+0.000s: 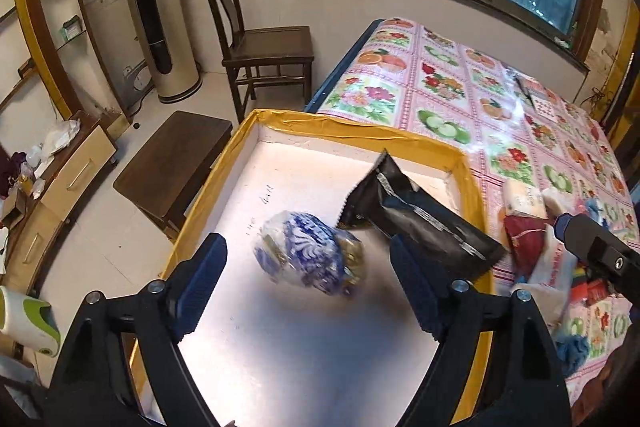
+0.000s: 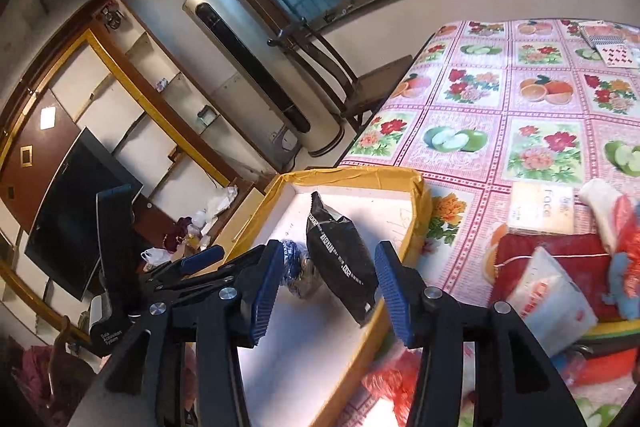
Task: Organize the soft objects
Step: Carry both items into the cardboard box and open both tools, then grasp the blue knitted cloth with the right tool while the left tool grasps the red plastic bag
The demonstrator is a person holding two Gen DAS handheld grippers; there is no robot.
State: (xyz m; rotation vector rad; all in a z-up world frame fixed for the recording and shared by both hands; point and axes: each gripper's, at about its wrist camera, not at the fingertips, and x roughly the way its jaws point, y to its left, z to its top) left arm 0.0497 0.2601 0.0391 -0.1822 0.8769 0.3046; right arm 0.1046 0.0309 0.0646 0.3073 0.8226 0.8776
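**Two tools spread over a collecting box**

The left tool [image 1: 308, 267] hangs released above the white-floored, yellow-rimmed box [image 1: 352, 129], its jaws spread wide to either side of a blue-and-white wrapped bundle [image 1: 308, 255]. The bundle looks blurred, so whether it rests on the box floor or is dropping cannot be told. A black pouch [image 1: 416, 219] leans across the box's right rim, one end inside, the other overhanging the flowered table [image 1: 460, 83]. The right tool [image 2: 326, 287], likewise released, frames the pouch without touching it. Remaining soft items, a red bag [image 2: 556, 259] and a white packet [image 2: 548, 295] among them, lie heaped just beside the box, presumably within easy reach for transfer.
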